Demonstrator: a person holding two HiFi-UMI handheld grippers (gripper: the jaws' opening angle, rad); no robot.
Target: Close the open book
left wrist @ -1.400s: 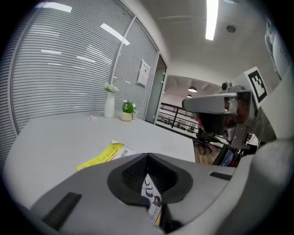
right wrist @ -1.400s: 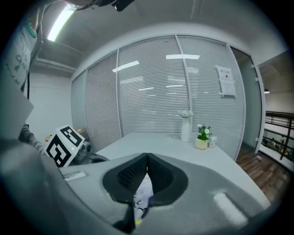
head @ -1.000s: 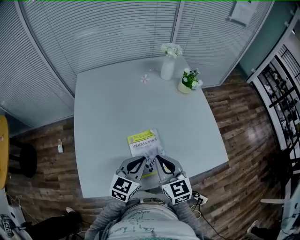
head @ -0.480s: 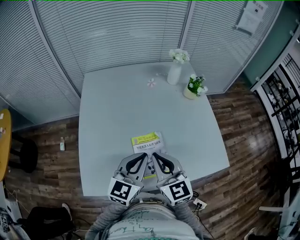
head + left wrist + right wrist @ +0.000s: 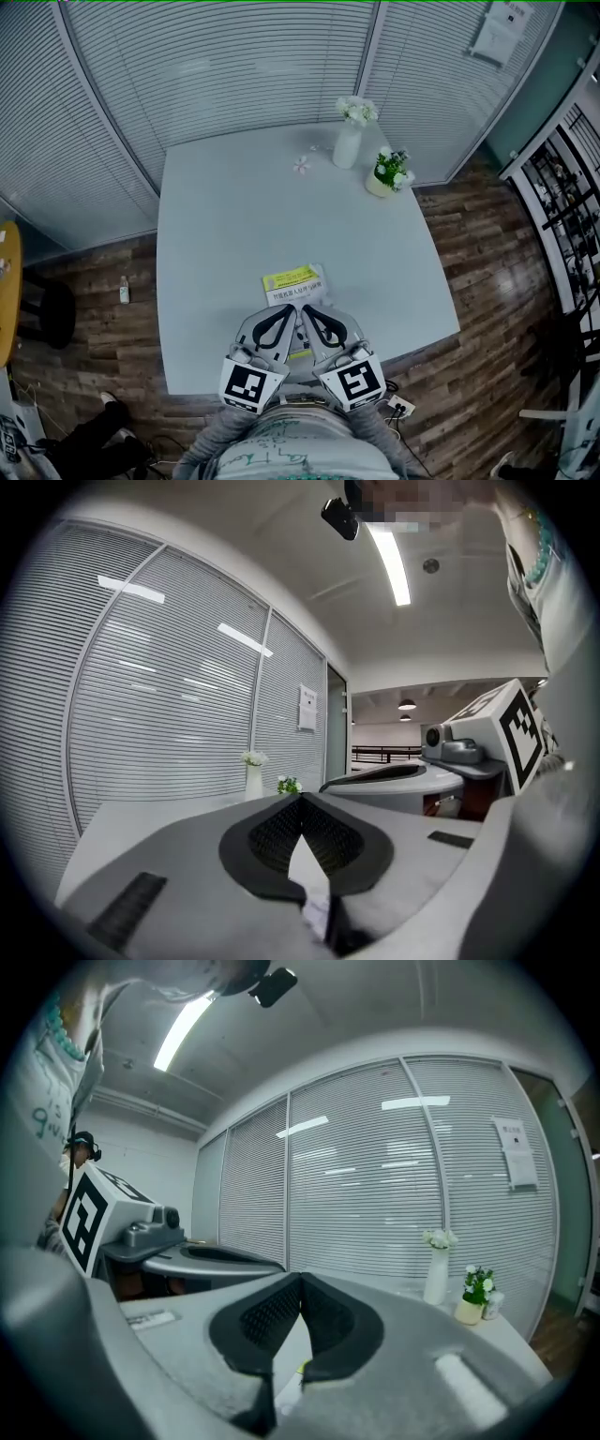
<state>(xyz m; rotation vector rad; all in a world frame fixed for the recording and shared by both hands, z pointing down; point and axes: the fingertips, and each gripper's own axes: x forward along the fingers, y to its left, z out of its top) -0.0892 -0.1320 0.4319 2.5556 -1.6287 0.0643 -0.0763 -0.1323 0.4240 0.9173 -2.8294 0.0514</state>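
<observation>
Lying flat and shut at lower centre, unmoved from a second ago: book (image 5: pixel 293 284), yellow-banded cover up, on table (image 5: pixel 234 206); left gripper (image 5: pixel 287 315) and right gripper (image 5: pixel 307 314), jaws together on nothing, hover over its near edge, so closing looks done.

Print on the book (image 5: pixel 293 285) is too small to read.

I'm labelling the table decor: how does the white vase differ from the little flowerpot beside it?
The vase is tall, slim and white; the flowerpot is short, squat and cream. The vase holds only white blooms; the flowerpot shows green leaves too. The vase stands farther back; the flowerpot sits nearer the right edge of the table. Both stand upright.
</observation>
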